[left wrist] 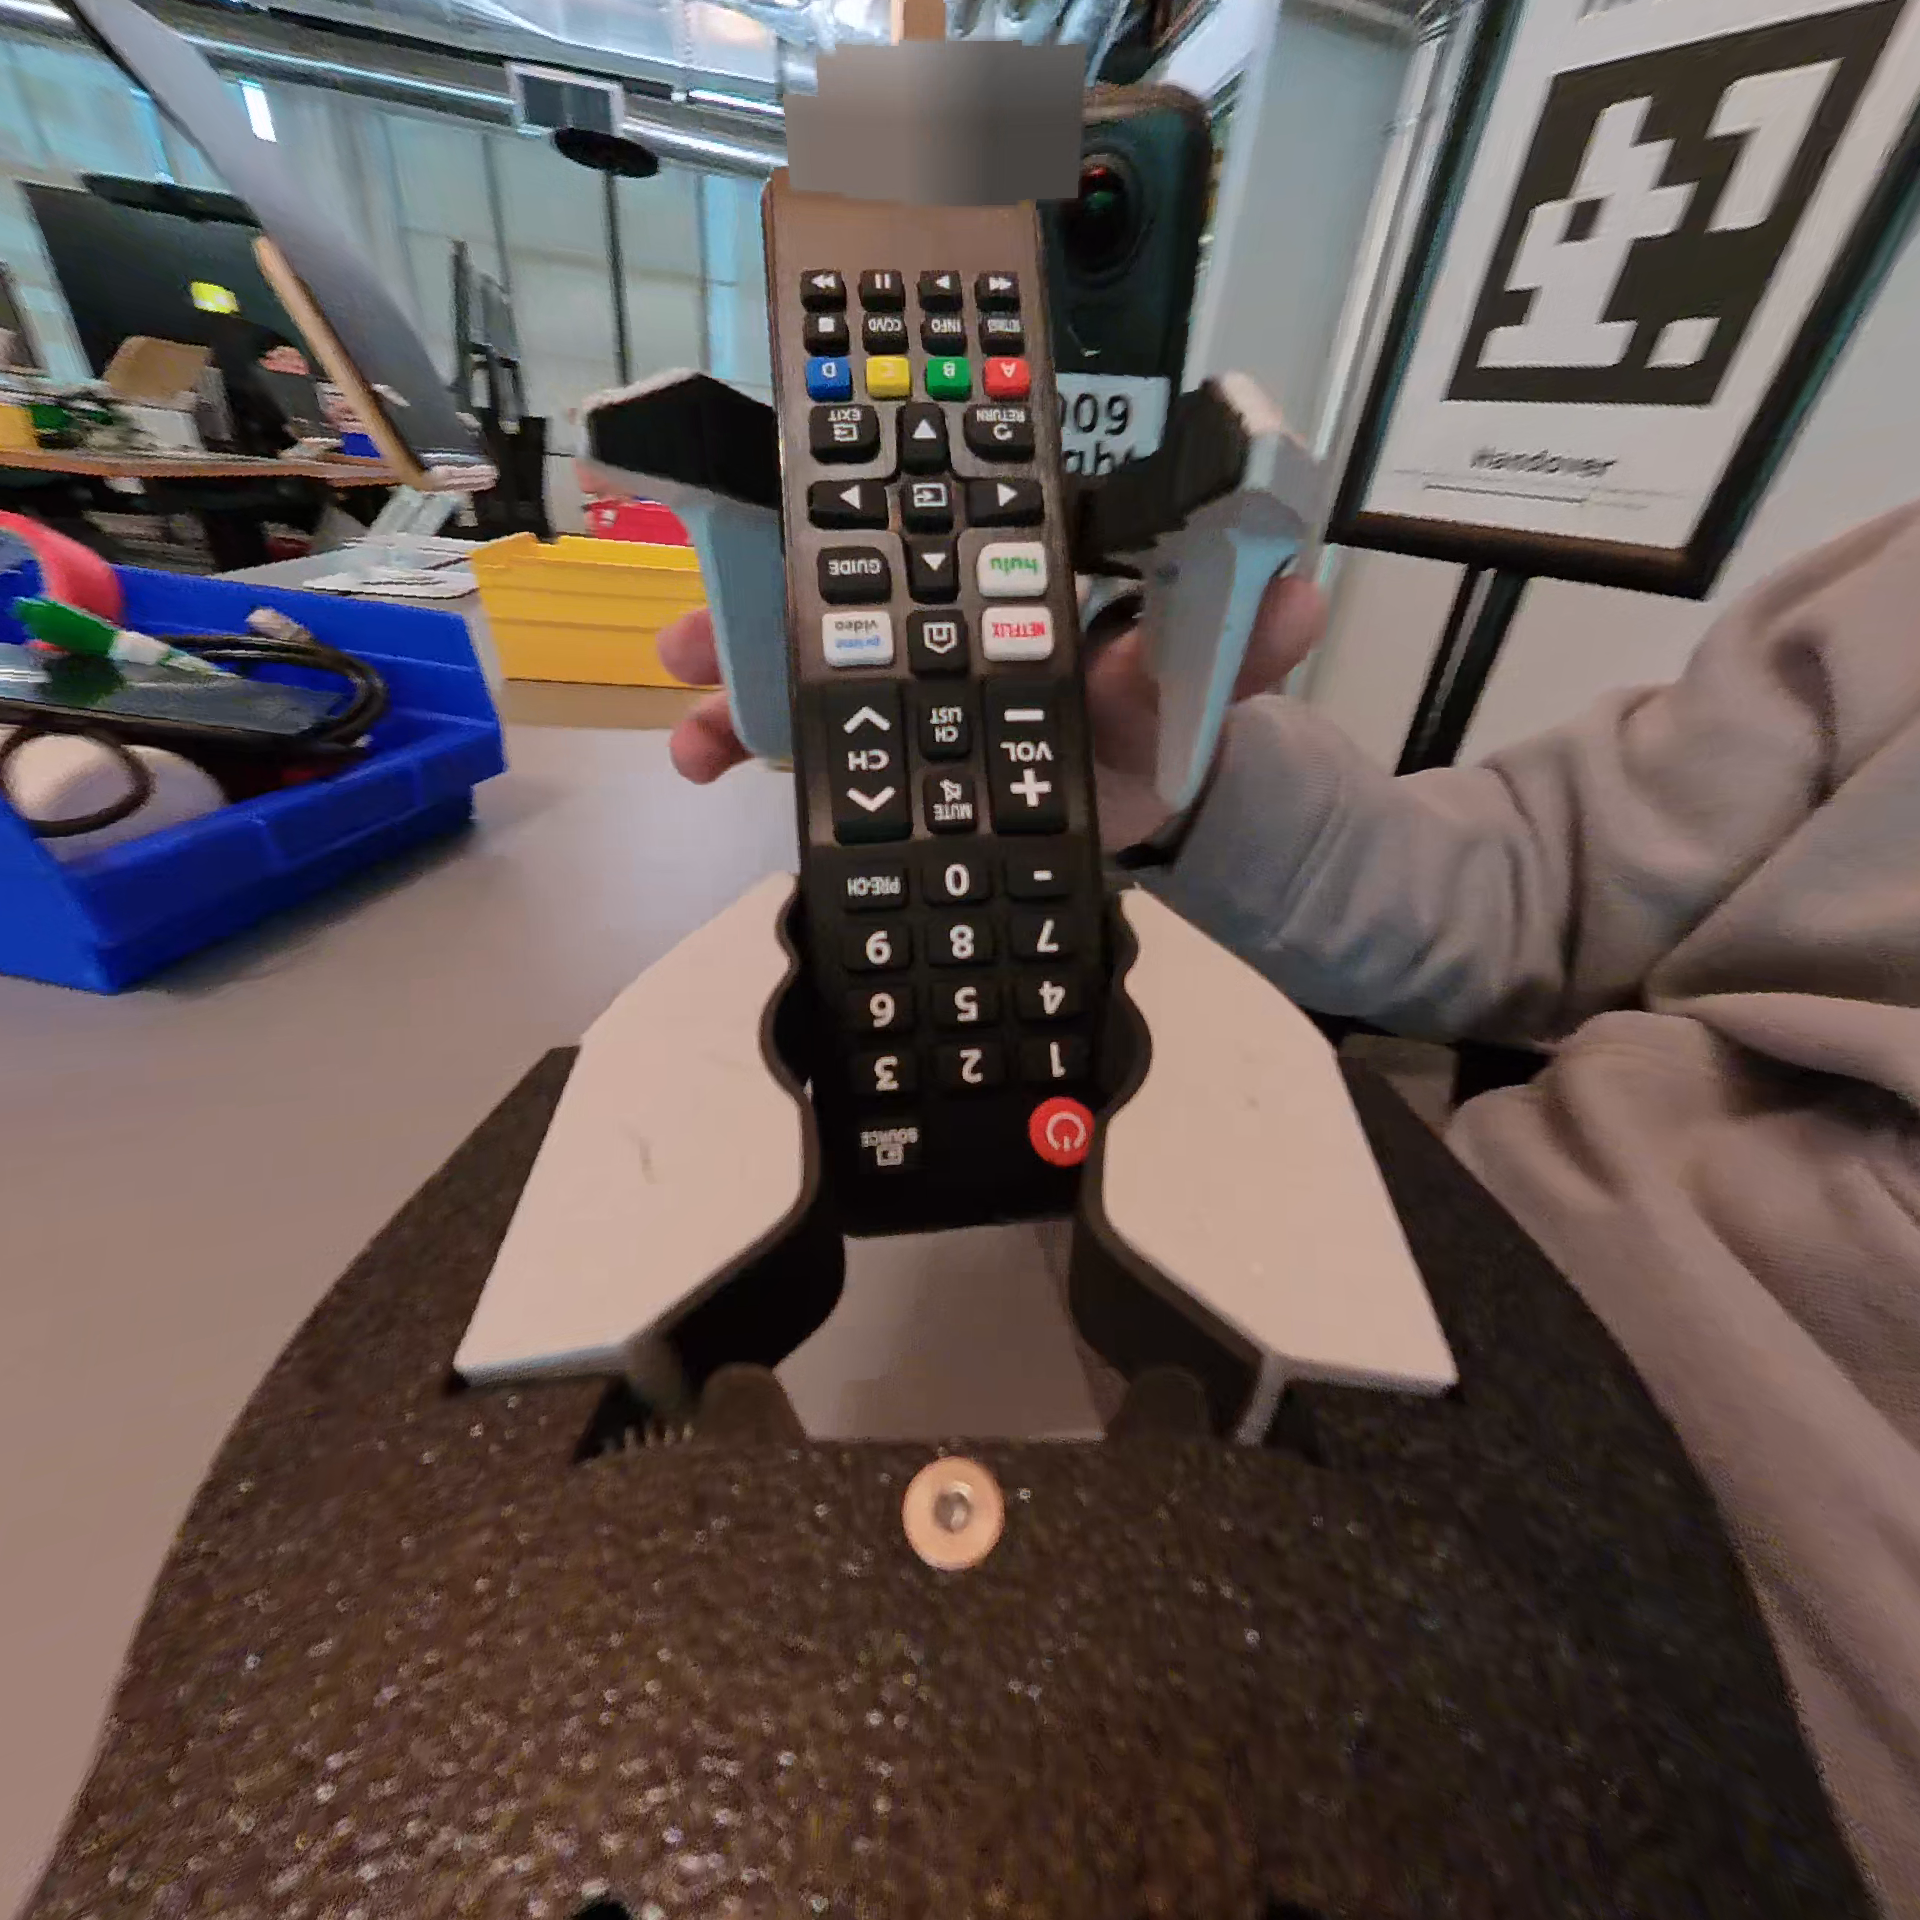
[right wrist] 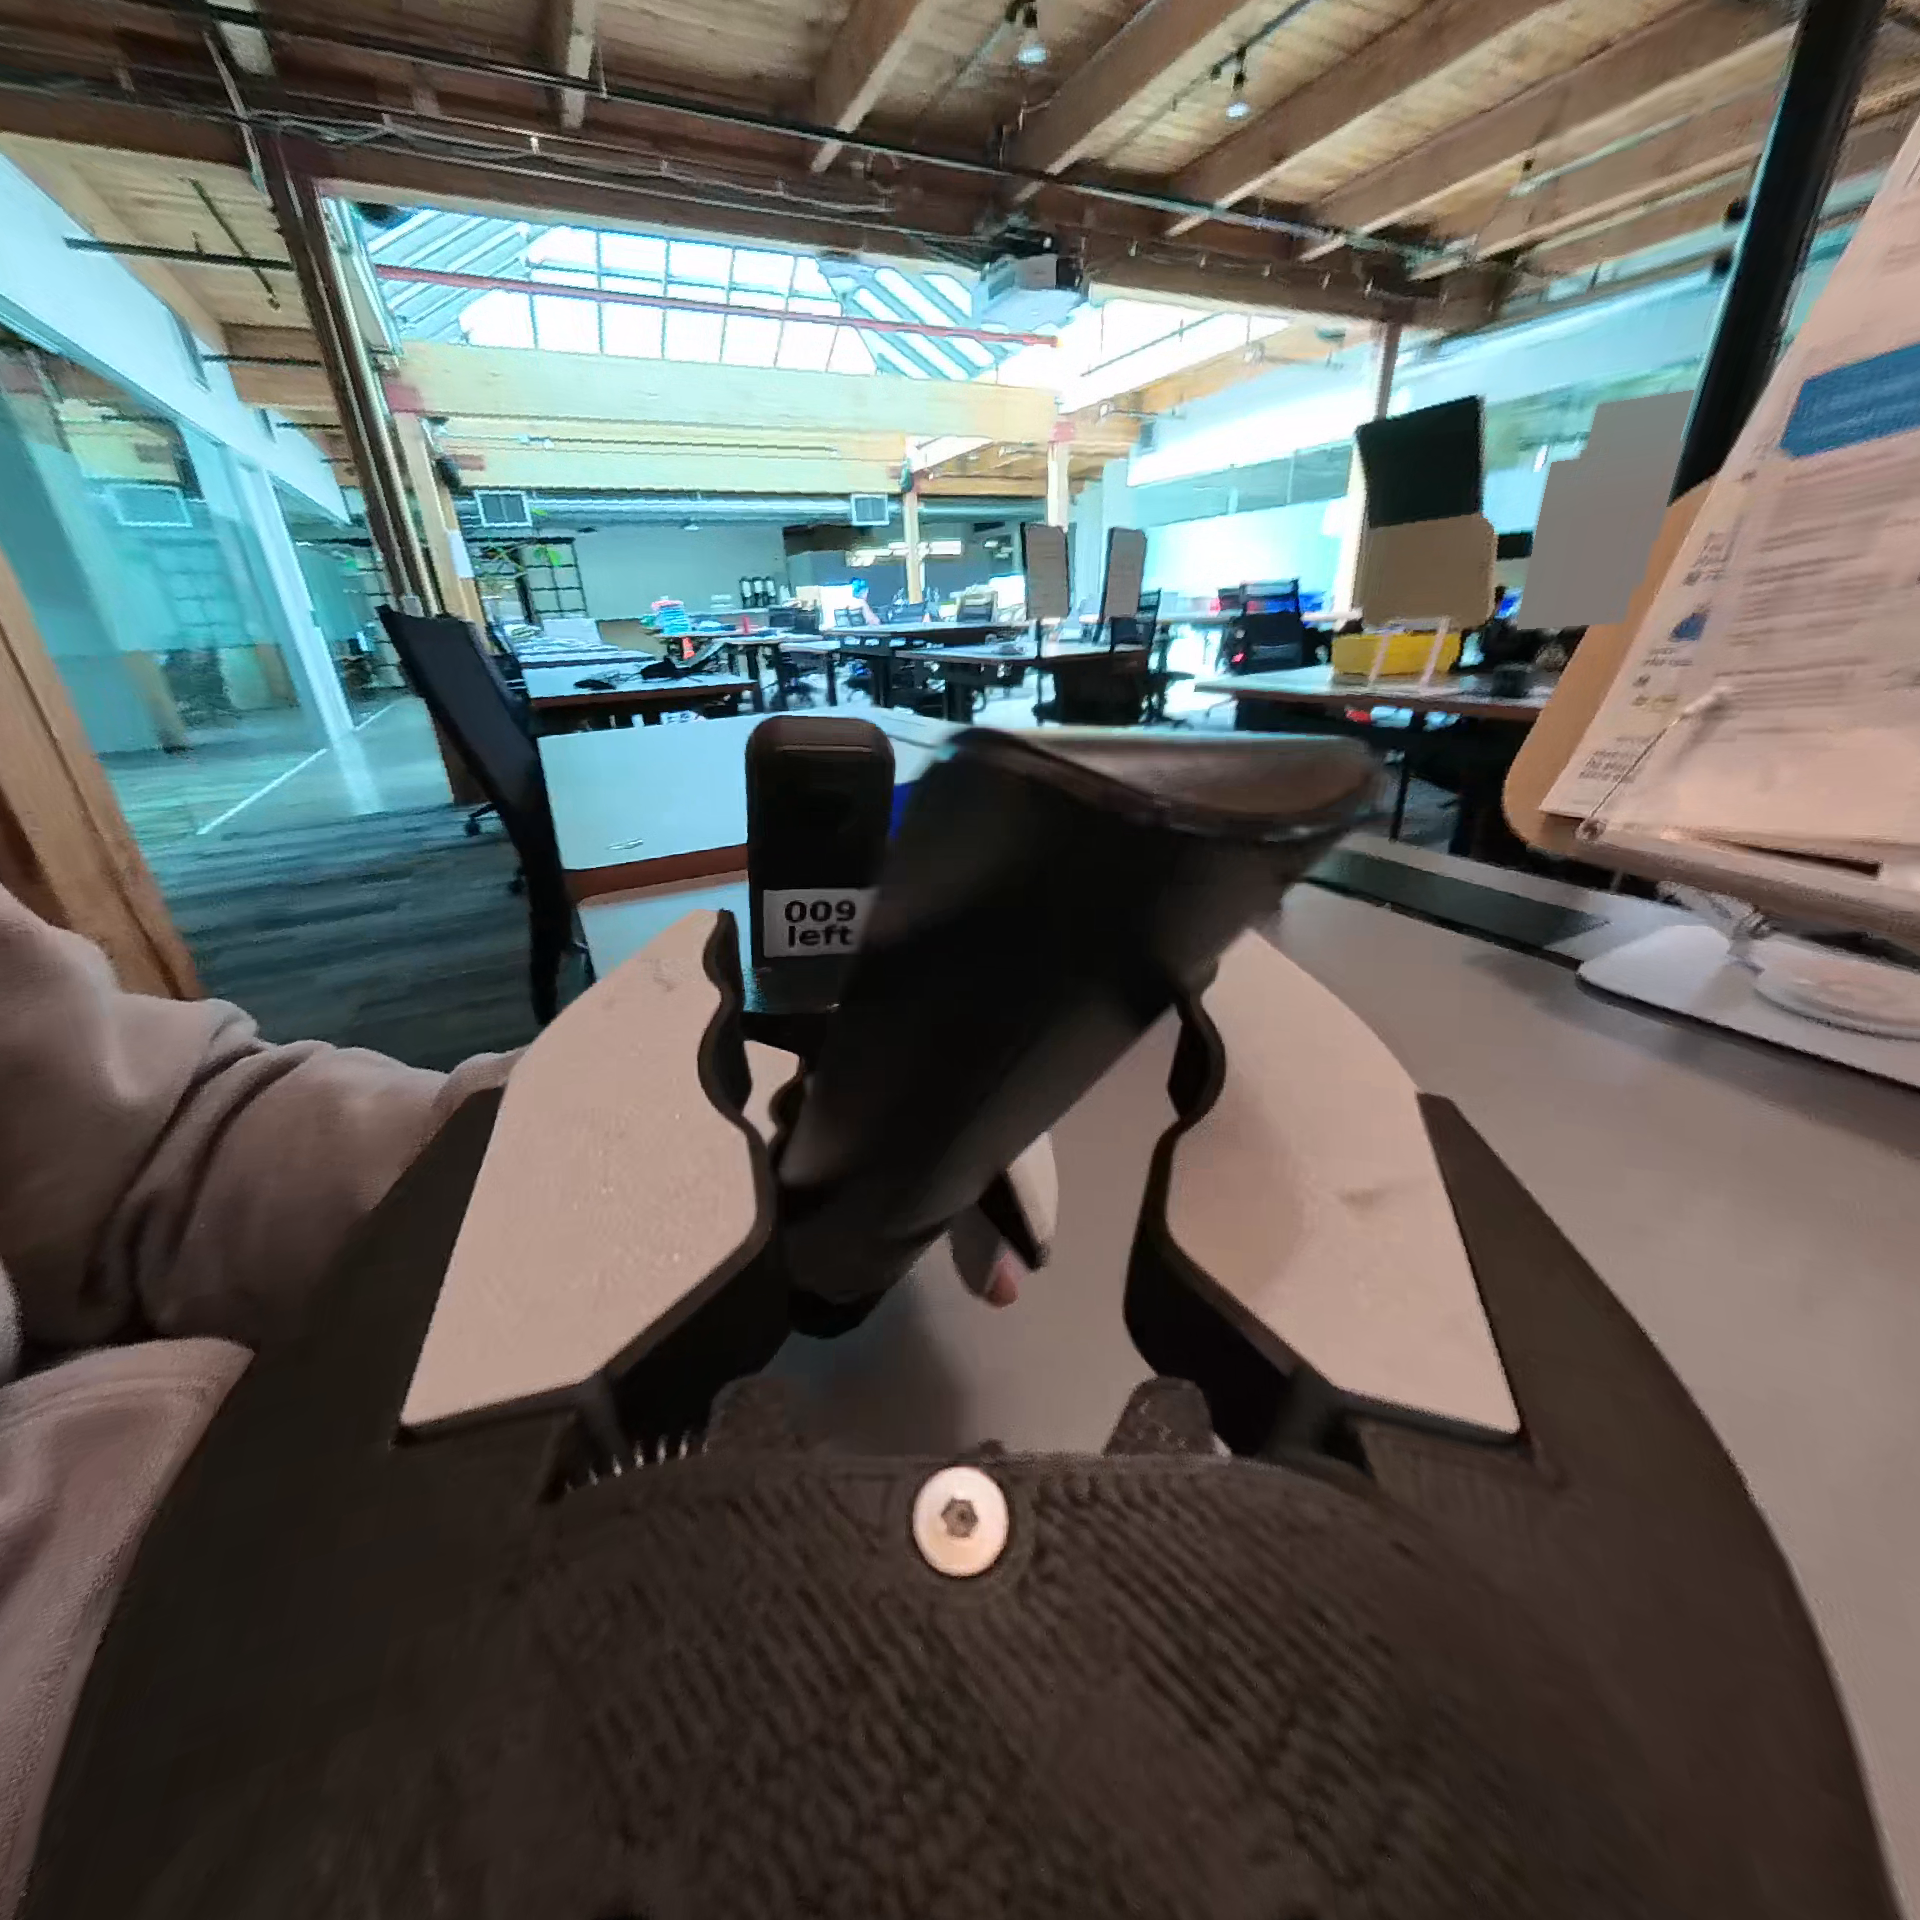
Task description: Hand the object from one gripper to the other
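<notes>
Left wrist view: the left gripper (left wrist: pixel 951 1049) pinches the remote control (left wrist: pixel 940 727) at its lower end; its long axis runs straight ahead into the spread right gripper (left wrist: pixel 940 457). The remote's far tip is masked.

Right wrist view: the right gripper (right wrist: pixel 961 1049) stands spread around the remote's dark back (right wrist: pixel 1039 987), slanted; contact is unclear.

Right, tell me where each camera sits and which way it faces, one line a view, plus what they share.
Left wrist view: on the left gripper, looking along its fingers, shut on the remote, toward the open right gripper; a grey sleeve shows.
Right wrist view: on the right gripper, facing the remote's back and the office; a sleeve shows.
Shared: the remote, the grey table.
</notes>
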Demonstrator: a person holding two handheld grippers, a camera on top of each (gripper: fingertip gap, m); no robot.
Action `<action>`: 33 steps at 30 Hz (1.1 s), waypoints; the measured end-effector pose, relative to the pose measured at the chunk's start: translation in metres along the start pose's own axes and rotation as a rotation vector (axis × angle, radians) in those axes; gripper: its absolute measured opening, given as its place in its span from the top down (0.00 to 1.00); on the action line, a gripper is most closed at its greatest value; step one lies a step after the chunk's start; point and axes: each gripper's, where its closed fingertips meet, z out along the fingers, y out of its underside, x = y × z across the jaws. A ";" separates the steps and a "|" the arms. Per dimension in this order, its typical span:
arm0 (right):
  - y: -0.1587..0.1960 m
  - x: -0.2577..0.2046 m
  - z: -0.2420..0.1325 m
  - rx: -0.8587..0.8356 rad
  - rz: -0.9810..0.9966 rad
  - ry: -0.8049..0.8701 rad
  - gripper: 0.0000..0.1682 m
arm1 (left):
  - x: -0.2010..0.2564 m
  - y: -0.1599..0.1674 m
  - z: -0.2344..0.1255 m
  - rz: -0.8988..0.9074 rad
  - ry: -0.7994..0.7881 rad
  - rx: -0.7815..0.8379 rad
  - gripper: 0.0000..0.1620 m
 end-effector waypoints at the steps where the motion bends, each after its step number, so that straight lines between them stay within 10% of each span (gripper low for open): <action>1: -0.001 0.001 -0.001 0.017 -0.028 0.010 0.54 | 0.005 -0.001 0.000 -0.017 0.040 0.014 0.68; 10: 0.003 -0.004 0.004 -0.037 -0.037 0.012 0.66 | 0.009 -0.002 0.001 -0.066 0.086 0.062 0.68; 19: 0.008 0.077 -0.036 -0.431 -0.796 0.686 0.67 | -0.033 -0.036 -0.014 0.105 -0.418 -0.052 0.54; 25: 0.033 0.074 -0.026 -0.686 -1.325 0.707 0.67 | -0.016 -0.050 -0.003 0.132 -0.563 -0.161 0.64; 33: 0.048 0.063 -0.013 -0.771 -1.566 0.630 0.67 | -0.026 -0.022 -0.009 0.083 -0.545 -0.305 0.86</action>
